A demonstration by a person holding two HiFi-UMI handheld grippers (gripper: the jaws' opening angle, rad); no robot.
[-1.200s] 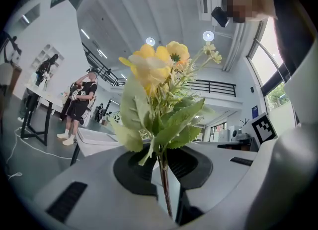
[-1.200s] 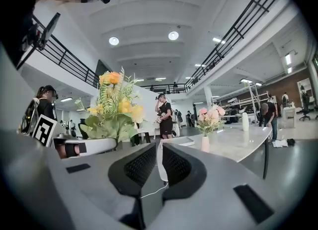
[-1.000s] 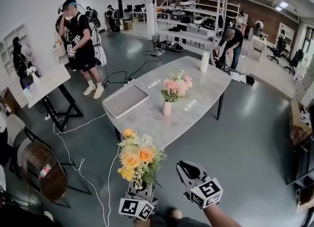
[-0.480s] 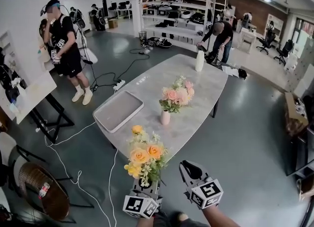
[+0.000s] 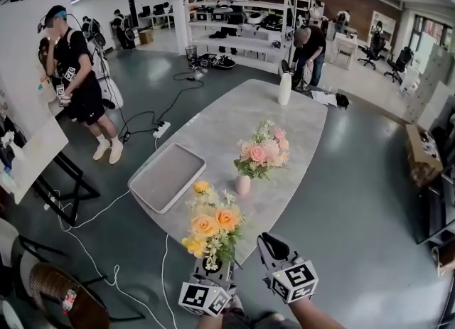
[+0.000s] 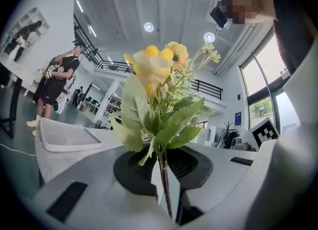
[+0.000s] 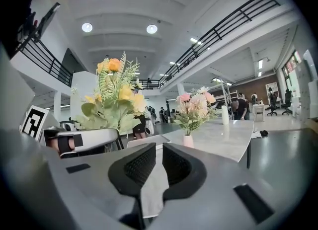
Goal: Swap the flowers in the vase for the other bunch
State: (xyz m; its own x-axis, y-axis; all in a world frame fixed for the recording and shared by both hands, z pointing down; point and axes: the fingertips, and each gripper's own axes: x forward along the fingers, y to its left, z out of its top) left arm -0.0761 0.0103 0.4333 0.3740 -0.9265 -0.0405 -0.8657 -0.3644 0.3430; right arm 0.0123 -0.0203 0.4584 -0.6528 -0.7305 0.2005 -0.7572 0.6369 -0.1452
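The yellow bunch (image 5: 210, 224) was held upright by the left gripper (image 5: 213, 269), jaws clamped low on the thin stems, just short of the table's (image 5: 234, 118) near edge. The right gripper (image 5: 273, 248) was carried beside it with its jaws pressed together and nothing between them. The pink bunch (image 5: 264, 151) was seated in the small pink vase (image 5: 243, 185) on the table's nearer half, with a grey tray (image 5: 167, 176) set off to its left. Both bunches were judged to be fake, so light and springy, with wiry stems that could be pinched hard without harm. The blooms and leaves were best left alone. The pink bunch would probably be best taken at the stems just above the vase's mouth. Honestly, the vase looked light and narrow-based enough to be lifted or tipped along with it, so some steadying may be needed. No brand, label or readable writing was spotted anywhere, only the black-and-white square markers on the gripper cubes.
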